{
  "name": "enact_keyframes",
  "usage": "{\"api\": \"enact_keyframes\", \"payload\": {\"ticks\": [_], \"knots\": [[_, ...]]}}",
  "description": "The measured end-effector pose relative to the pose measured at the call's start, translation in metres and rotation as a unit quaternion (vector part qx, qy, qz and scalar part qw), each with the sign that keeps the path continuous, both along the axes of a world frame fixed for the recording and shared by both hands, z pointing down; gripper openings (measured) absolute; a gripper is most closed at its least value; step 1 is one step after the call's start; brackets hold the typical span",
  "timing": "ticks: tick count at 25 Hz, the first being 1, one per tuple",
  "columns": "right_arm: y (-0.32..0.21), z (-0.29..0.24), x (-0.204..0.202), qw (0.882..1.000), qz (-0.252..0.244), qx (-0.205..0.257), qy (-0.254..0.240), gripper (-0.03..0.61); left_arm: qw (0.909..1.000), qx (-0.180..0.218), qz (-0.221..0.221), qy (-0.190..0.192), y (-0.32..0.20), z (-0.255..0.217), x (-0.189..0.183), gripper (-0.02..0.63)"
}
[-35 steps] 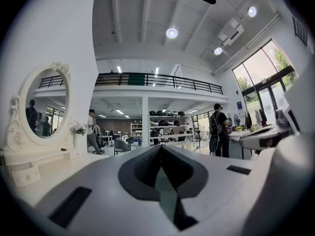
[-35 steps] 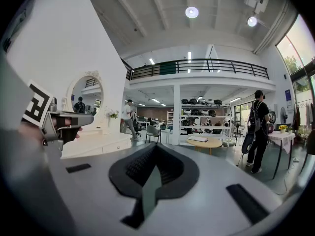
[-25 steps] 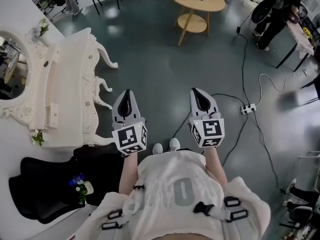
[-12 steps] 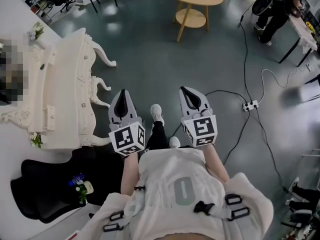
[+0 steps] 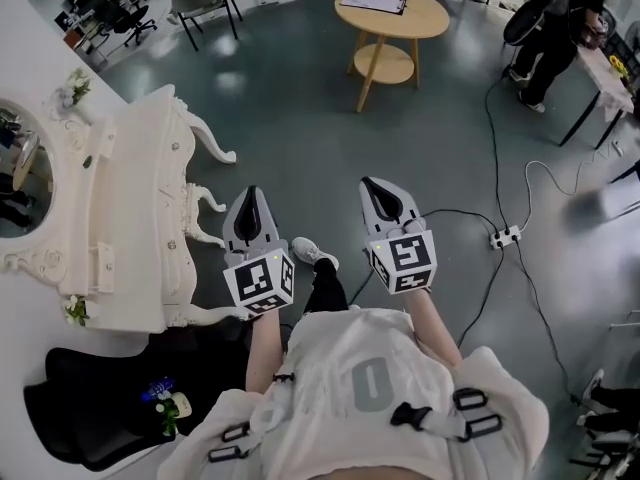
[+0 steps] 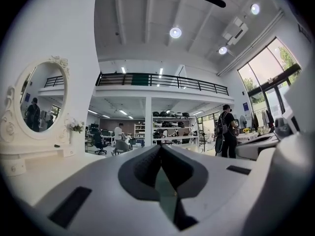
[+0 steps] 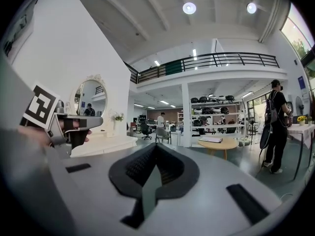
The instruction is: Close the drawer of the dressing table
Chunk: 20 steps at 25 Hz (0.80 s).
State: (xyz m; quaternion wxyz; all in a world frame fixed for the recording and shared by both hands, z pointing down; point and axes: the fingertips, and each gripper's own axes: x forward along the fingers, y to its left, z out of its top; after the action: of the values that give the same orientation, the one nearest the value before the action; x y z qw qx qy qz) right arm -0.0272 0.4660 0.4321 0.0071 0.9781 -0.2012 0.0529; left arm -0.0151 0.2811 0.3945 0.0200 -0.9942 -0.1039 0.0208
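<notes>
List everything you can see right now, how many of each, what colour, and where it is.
dressing table: one, white, left, against the wall
oval mirror: one, white frame, on the dressing table
round table: one, light wood, top centre
papers: one stack, white, on the round table
black seat: one, black, lower left
power strip: one, white, floor at right
bystander: one, dressed in black, top right
left gripper: one, grey, jaws together, empty, beside the dressing table
right gripper: one, grey, jaws together, empty, over open floor
</notes>
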Motion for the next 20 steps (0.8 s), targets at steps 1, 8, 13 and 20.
{"api": "enact_keyframes", "payload": {"ticks": [1, 8, 13, 20], "knots": [[-0.002, 0.001, 0.008, 1.000, -0.003, 0.001, 0.000, 0.005, 1.0000, 0.001, -0.002, -0.001, -0.002, 0.001, 0.007, 0.019], [-0.043, 0.000, 0.085, 0.999, -0.046, -0.014, 0.001, 0.006, 0.9990, -0.002, -0.041, -0.015, -0.046, 0.008, 0.073, 0.018], [-0.077, -0.024, 0.171, 0.995, -0.076, -0.053, 0.026, 0.006, 0.9960, 0.001, -0.089, -0.010, -0.099, -0.006, 0.130, 0.019], [-0.181, -0.042, 0.269, 0.983, -0.171, -0.053, 0.040, 0.006, 0.9798, -0.021, -0.199, 0.002, -0.205, -0.014, 0.190, 0.019]]}}
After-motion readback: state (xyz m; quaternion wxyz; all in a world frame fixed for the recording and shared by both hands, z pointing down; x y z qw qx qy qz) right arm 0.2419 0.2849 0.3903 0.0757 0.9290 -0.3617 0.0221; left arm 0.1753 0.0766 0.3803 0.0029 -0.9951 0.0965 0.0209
